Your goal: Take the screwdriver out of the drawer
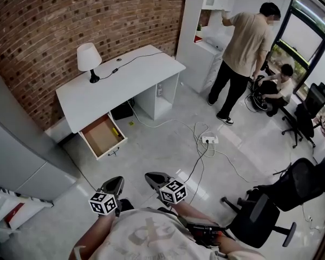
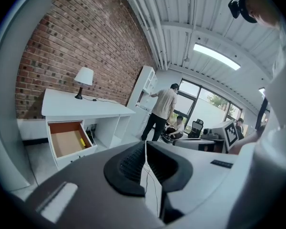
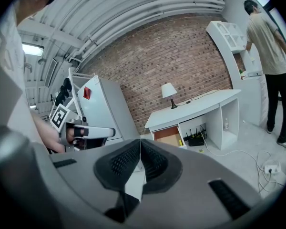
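Observation:
A white desk (image 1: 119,79) stands against the brick wall with its drawer (image 1: 103,136) pulled open. A small yellow screwdriver (image 1: 115,131) lies at the drawer's right side; it also shows as a yellow screwdriver (image 2: 82,141) in the left gripper view. My left gripper (image 1: 114,186) and right gripper (image 1: 154,178) are held close to my body, well short of the drawer. Both are shut with nothing between the jaws. In the right gripper view the open drawer (image 3: 168,136) is far off.
A table lamp (image 1: 89,60) stands on the desk. A power strip (image 1: 209,140) and cables lie on the floor to the right. A standing person (image 1: 242,53) and a crouching person (image 1: 276,90) are by the shelf. Office chairs (image 1: 281,196) stand at right.

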